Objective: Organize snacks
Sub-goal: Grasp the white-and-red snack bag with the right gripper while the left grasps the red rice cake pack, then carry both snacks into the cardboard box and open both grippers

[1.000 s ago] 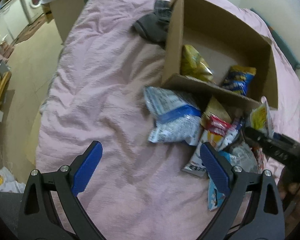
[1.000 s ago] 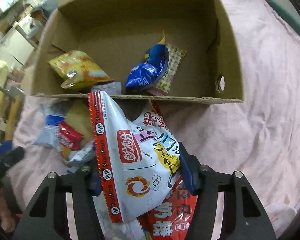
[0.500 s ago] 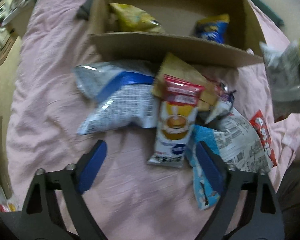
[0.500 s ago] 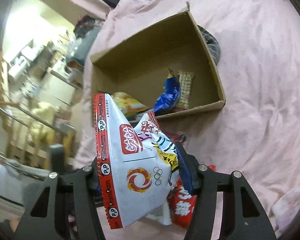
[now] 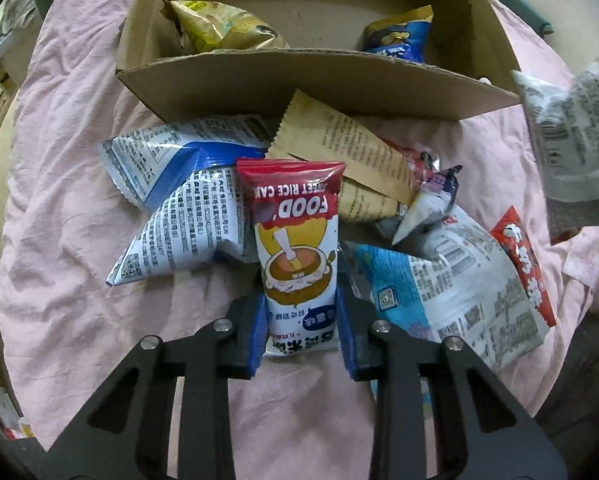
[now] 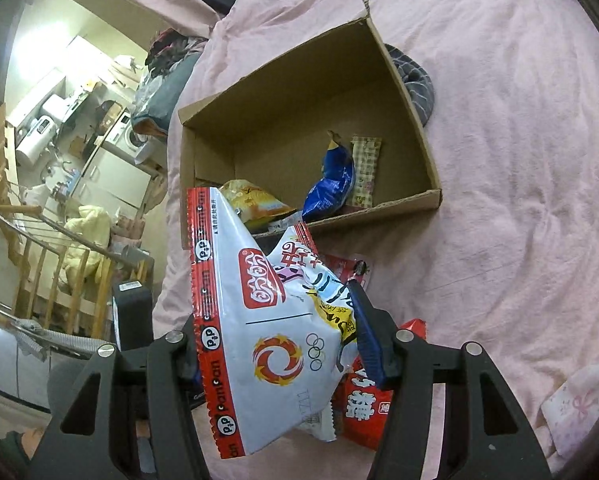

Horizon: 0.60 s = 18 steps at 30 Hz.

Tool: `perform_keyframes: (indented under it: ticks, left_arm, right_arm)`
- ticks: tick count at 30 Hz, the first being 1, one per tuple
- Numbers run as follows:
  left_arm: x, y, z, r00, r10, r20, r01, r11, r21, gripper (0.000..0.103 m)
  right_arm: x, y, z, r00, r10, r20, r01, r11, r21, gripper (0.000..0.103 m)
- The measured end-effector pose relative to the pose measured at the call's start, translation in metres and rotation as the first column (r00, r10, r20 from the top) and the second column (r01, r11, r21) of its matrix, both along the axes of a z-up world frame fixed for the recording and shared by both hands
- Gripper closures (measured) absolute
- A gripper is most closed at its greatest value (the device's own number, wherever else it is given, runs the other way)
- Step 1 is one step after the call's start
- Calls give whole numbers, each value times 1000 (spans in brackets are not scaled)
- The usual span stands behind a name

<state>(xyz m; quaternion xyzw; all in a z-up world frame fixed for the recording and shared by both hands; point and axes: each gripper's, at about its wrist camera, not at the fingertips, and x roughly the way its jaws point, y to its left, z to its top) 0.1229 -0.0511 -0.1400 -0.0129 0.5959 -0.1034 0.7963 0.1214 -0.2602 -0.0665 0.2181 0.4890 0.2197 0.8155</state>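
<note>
A red and white sweet rice cake packet (image 5: 295, 240) lies on top of a snack pile in front of the cardboard box (image 5: 299, 76). My left gripper (image 5: 301, 320) points down at it, its jaws closing, and the blue pads touch the packet's lower end on both sides. The right gripper (image 6: 275, 344) is shut on a white bag with a red edge (image 6: 259, 320), held in the air before the box (image 6: 411, 120). The same bag (image 5: 567, 132) shows at the right of the left wrist view. Inside the box lie a yellow bag (image 5: 219, 28) and a blue bag (image 5: 399, 36).
Around the packet lie a blue and white bag (image 5: 179, 208), a tan packet (image 5: 339, 148), a light blue bag (image 5: 439, 280) and a red packet (image 5: 523, 256). Everything rests on a pink bedsheet (image 6: 519, 160). A grey cloth (image 6: 415, 84) lies behind the box. The bed's edge drops off to the left.
The left gripper came down over the pile and its wide jaws closed onto the rice cake packet. The right gripper lifted and turned with its bag, so the box looks farther away.
</note>
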Motion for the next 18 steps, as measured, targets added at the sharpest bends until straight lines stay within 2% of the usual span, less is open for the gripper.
perform_keyframes:
  ticks: [3,8,18]
  left_arm:
    - [-3,2,2,1000,13,-10,-13,1000,-29,76]
    - [-10,11,9,999,37,5,-37,999,-29,76]
    - [-23,34,26,993,100,67,-101,995,19,76]
  right_arm:
    - [2,5,-2,1000,8,-7,-8,1000,2,44]
    - [3,17,2,999,36,13,-36,999,-2,44]
    - [-1,20,6,998,51,26,-51,999,-6,44]
